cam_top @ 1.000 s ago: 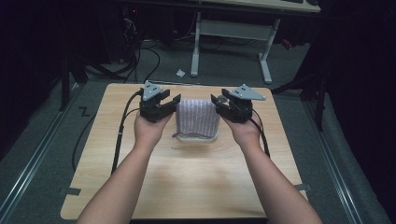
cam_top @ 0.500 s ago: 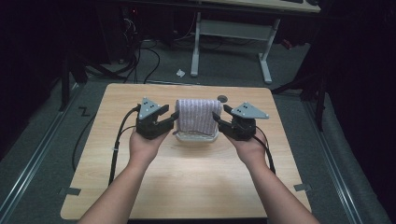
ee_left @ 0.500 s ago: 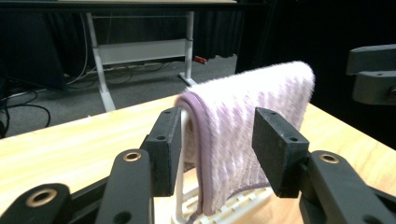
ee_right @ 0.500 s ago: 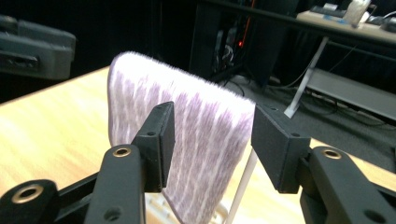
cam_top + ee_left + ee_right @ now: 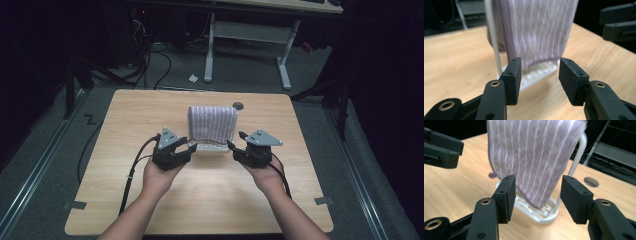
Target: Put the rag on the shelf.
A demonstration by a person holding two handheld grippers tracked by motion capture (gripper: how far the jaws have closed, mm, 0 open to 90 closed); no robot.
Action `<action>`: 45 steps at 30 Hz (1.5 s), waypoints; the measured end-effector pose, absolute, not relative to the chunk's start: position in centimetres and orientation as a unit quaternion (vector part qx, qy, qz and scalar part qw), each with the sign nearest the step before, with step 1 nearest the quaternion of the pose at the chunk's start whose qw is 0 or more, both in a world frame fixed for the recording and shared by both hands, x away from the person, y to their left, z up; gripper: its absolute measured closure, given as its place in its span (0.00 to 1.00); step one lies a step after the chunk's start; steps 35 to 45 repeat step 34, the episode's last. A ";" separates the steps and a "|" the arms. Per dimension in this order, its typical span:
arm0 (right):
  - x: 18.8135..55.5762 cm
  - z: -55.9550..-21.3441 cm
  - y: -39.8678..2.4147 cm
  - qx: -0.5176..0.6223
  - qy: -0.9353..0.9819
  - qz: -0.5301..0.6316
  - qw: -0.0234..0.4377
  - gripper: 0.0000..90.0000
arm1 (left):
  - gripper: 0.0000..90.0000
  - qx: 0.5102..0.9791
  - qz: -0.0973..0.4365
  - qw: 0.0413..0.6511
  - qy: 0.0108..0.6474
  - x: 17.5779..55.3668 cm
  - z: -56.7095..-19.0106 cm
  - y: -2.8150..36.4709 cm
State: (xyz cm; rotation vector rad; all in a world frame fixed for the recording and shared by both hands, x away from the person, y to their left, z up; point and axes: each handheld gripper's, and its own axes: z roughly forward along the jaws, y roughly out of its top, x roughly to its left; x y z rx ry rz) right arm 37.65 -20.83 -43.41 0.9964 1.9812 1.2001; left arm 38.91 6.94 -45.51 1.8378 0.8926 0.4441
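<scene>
High view: striped towel [image 5: 212,124] draped over white rack [image 5: 210,146], mid-worktop [image 5: 125,115].
Left claw [image 5: 186,148]: spread, empty.
Right claw [image 5: 234,146]: spread, empty.
Advice: pinch lower hem corners evenly.

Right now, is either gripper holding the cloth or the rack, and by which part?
Nothing is held. The left gripper and right gripper are both open, jaws apart and short of the striped cloth hanging over the white rack.

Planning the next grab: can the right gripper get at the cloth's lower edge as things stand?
Probably yes. The right gripper is open with the cloth hanging straight ahead between its jaws; only the white rack stands close beside it.
</scene>
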 end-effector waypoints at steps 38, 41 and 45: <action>30.2 -53.4 -25.0 0.418 0.768 0.402 0.272 0.49 | 0.47 0.798 0.131 0.459 0.368 32.7 -53.3 11.5; 30.2 -53.4 -25.0 0.418 0.768 0.402 0.272 0.49 | 0.47 0.798 0.131 0.459 0.368 32.7 -53.3 11.5; 30.2 -53.4 -25.0 0.418 0.768 0.402 0.272 0.49 | 0.47 0.798 0.131 0.459 0.368 32.7 -53.3 11.5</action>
